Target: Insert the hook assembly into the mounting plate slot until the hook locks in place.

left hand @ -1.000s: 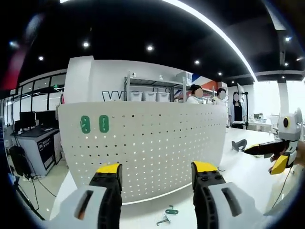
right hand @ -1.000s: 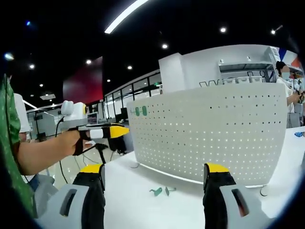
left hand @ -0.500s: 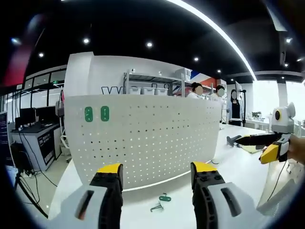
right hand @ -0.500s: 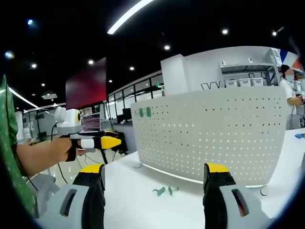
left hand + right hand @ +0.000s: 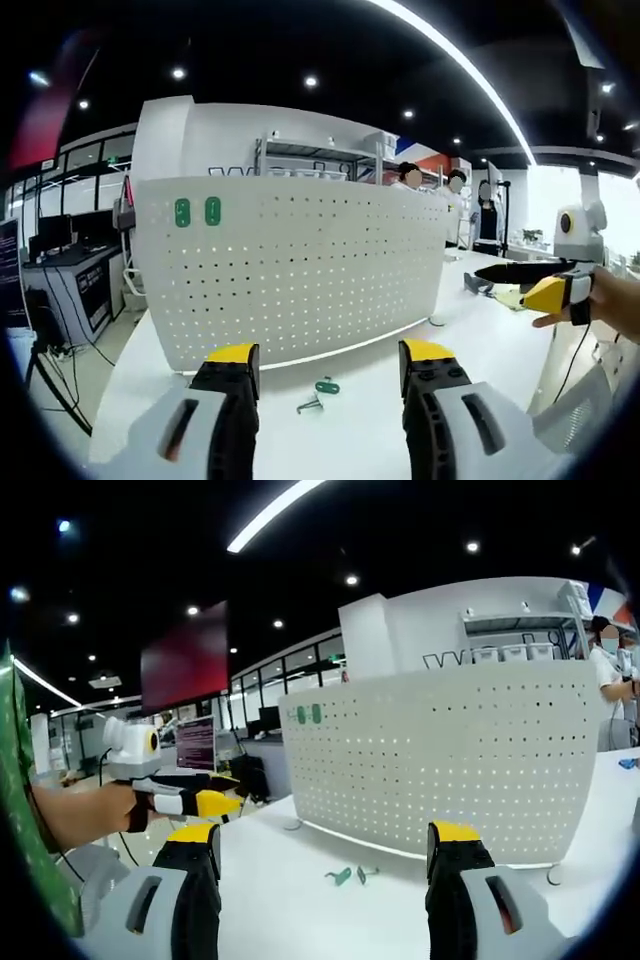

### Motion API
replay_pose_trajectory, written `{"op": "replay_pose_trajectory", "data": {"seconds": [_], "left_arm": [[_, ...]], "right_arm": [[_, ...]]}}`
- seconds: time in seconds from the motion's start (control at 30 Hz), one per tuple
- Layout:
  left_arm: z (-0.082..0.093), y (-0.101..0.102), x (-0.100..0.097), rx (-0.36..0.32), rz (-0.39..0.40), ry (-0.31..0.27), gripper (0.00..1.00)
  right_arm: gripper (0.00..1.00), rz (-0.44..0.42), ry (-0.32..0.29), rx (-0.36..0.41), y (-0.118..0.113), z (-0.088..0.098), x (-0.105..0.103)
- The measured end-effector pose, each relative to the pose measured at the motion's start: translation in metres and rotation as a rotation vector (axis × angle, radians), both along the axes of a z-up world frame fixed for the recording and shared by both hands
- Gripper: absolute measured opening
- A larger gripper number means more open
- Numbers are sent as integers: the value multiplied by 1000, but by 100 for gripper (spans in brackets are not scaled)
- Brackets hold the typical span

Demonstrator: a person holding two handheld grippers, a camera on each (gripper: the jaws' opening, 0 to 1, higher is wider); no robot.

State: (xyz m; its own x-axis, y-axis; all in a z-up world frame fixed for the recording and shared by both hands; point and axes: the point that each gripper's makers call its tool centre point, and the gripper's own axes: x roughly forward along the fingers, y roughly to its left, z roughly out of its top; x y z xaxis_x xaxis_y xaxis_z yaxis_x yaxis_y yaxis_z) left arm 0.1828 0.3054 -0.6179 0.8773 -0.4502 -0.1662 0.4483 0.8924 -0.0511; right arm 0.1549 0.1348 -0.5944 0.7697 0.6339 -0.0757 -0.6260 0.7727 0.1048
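The perforated mounting plate (image 5: 290, 275) stands upright on the table (image 5: 140, 390). Two hooks (image 5: 318, 393) lie on the table just in front of the plate, side by side. Shelving (image 5: 320, 165) and several people (image 5: 450, 205) stand behind the plate.

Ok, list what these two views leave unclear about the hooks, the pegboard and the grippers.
- Hooks on the table: too small in both views to make out their shape or which way they lie.
- Two green pieces on the pegboard: too small to identify.
- Pegboard back: hidden by its own face.
- Right gripper, seen in the left gripper view: side-on, opening unclear there.
- Left gripper, in the right gripper view: likewise.
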Motion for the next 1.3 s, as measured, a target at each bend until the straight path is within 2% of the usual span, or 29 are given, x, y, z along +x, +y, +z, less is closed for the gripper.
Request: {"op": "replay_pose_trajectory", "data": {"seconds": [0.3,0.53,1.3], "left_arm": [[-14,-4,-16,6,-10,34,57],[-17,-7,-19,8,-19,46,57],[-21,-18,-3,31,-48,52,54]], "right_arm": [[87,-1,5,6,0,-3,-4],[86,-6,6,8,-3,-4,-4],[86,-30,10,14,-11,-5,0]]}}
